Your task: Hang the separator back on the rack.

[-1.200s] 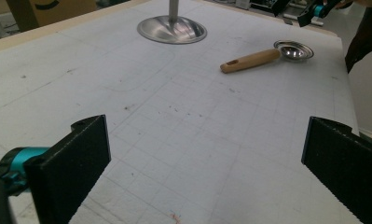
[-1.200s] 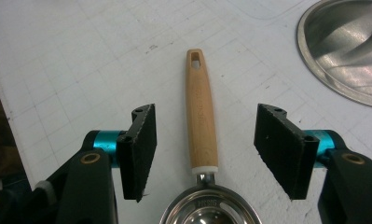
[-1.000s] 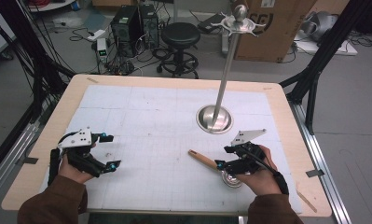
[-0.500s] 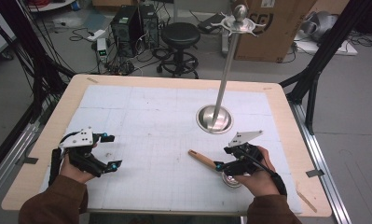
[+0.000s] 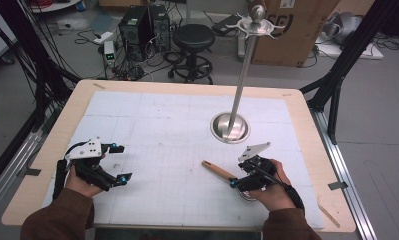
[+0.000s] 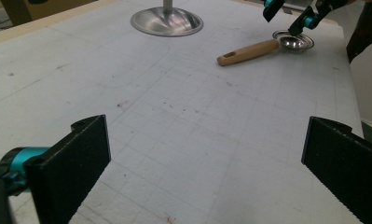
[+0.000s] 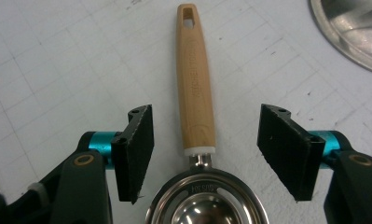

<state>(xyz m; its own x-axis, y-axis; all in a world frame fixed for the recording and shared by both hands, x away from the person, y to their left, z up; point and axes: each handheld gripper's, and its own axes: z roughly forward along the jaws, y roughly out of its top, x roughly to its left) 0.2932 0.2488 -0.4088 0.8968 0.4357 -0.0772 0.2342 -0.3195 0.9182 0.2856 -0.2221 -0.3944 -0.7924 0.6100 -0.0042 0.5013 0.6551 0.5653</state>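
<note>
A metal measuring scoop with a wooden handle (image 5: 218, 171) lies on the white mat at the right front. In the right gripper view the handle (image 7: 195, 84) runs away from me and the steel bowl (image 7: 207, 205) sits at the bottom edge. My right gripper (image 7: 204, 149) hovers over the neck of the scoop. Its jaws stand on either side of the handle with gaps on both sides and have just been closing a little. In the high view my right gripper (image 5: 239, 176) covers the bowl. My left gripper (image 5: 123, 162) rests open at the left front, nothing between its jaws (image 6: 202, 163).
A steel stand (image 5: 243, 80) with hooks on top rises from a round base (image 5: 230, 127) behind the scoop. The white gridded mat (image 5: 162, 130) covers the wooden table (image 5: 307, 125). Beyond the table are a stool (image 5: 193, 37), computers and boxes.
My right gripper has shifted slightly over the scoop. The left hand and the scoop stay where they were.
</note>
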